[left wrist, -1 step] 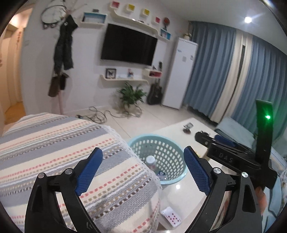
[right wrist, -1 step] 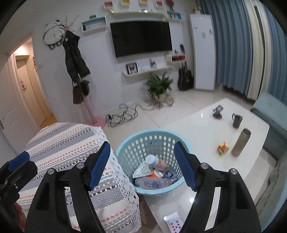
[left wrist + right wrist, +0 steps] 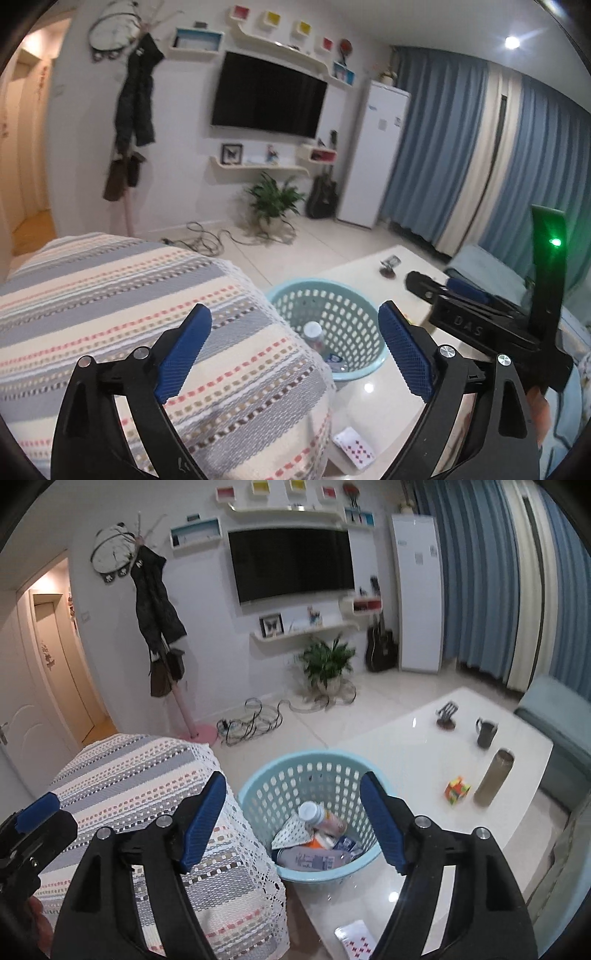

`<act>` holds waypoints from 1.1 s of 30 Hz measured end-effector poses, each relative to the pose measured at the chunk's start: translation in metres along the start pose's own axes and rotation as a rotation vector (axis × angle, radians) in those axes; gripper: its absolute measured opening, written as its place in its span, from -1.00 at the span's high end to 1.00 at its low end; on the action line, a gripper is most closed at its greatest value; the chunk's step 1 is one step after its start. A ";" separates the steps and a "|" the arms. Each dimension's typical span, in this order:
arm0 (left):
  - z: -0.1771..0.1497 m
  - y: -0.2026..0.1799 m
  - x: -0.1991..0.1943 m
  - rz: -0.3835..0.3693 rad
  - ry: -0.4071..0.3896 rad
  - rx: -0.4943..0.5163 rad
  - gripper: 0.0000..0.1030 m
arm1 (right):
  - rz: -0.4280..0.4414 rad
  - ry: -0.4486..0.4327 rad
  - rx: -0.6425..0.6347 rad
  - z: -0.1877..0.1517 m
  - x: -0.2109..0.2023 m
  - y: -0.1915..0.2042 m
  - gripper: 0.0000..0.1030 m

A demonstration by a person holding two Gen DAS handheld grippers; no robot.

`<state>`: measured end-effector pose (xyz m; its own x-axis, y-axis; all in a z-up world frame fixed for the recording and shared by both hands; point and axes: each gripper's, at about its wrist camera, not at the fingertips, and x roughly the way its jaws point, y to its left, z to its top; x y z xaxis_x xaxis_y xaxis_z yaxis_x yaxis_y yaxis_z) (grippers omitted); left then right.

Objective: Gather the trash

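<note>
white wall (image 3: 207, 657), black tv (image 3: 291, 563); blue curtains (image 3: 443, 155); perhaps tiled floor (image 3: 373, 694)

One basket (image 3: 280, 775), one mug (image 3: 485, 733), one tumbler (image 3: 494, 777), one puzzle cube (image 3: 457, 790).

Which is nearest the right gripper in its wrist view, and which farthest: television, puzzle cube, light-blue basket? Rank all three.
1. Light-blue basket, just beyond the right gripper.
2. Puzzle cube, on the table to the right.
3. Television, on the far wall.
</note>
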<state>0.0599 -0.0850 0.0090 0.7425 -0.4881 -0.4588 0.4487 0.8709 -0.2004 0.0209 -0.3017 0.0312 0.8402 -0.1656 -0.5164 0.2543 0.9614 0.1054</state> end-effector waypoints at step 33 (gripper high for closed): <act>-0.014 0.008 -0.046 0.138 -0.129 -0.020 -0.85 | -0.041 -0.152 -0.087 -0.025 -0.028 0.024 -0.54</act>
<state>0.0225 -0.0554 0.0164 0.8547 -0.3658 -0.3684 0.3290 0.9305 -0.1608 -0.0088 -0.2685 0.0272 0.8944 -0.2298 -0.3838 0.2529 0.9674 0.0101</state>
